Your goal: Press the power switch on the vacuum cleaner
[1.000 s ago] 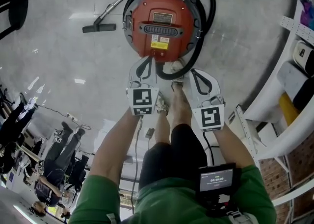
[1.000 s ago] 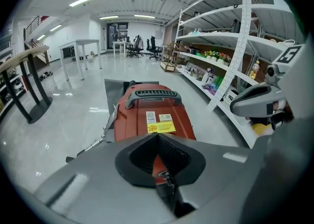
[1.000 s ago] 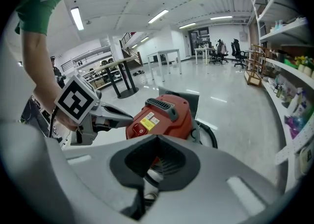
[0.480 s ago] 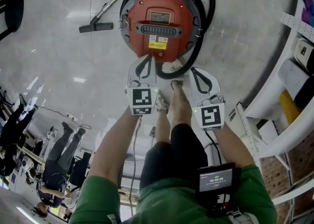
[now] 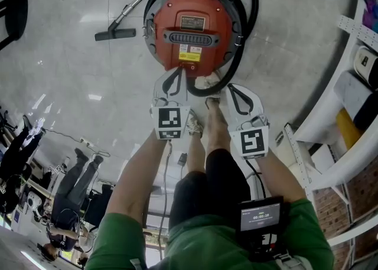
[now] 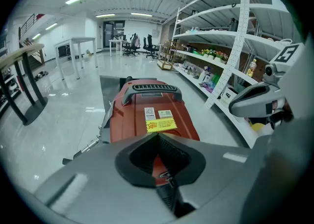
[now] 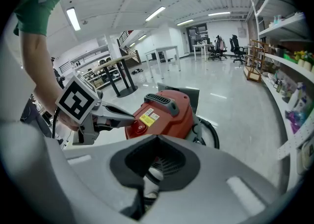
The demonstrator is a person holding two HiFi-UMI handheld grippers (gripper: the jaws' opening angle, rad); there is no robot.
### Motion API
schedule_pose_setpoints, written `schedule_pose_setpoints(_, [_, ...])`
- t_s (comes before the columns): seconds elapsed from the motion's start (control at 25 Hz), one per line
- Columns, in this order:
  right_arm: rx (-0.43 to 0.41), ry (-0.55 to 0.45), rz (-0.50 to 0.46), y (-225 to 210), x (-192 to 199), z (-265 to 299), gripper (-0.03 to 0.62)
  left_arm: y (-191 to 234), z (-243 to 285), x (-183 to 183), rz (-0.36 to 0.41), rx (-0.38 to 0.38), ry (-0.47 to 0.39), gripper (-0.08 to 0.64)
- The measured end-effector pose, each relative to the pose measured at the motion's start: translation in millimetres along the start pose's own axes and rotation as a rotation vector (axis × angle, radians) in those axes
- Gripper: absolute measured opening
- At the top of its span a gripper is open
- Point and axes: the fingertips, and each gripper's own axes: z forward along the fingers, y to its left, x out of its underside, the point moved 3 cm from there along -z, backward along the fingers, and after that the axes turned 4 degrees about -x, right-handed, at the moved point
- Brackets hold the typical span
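A round red vacuum cleaner (image 5: 192, 29) with a black handle stands on the floor in front of the person's feet. My left gripper (image 5: 179, 70) is shut, and its tip lies over the near rim of the red lid. In the right gripper view the left gripper (image 7: 131, 118) points at a red rocker switch (image 7: 140, 128) on the vacuum (image 7: 167, 112), very close to it; I cannot tell whether they touch. My right gripper (image 5: 230, 87) is shut and empty, to the right, over the black hose (image 5: 204, 90). In the left gripper view the red lid (image 6: 152, 115) fills the middle.
The hose (image 5: 253, 3) loops around the vacuum's right side. A wand with a floor nozzle (image 5: 118, 32) lies to its left. White shelving (image 5: 354, 85) with goods runs along the right. The person's feet (image 5: 208, 115) are between my grippers. A black stool (image 5: 15, 9) stands far left.
Very little. Both grippers have edged slightly toward the vacuum, and the view has shifted a touch.
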Motion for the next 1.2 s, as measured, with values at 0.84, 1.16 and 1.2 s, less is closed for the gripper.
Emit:
schedule_pose_setpoints(0.84, [-0.001,0.002,-0.016,0.3,0.3,2.7,0.003,5.4,6.5,6.4,-0.017,0.023,0.043,0.008])
schedule_pose_setpoints(1.16, [0.006,-0.021,-0.012,-2.9,-6.3,-2.5,0.003,5.6,7.3,6.5,-0.025,0.004,0.057,0.008])
schedule_pose_setpoints(1.2, [0.008,-0.024,-0.015,-2.9,-7.7,-4.2,0.003,6.3,6.7,6.0,-0.028,-0.003,0.059,0.008])
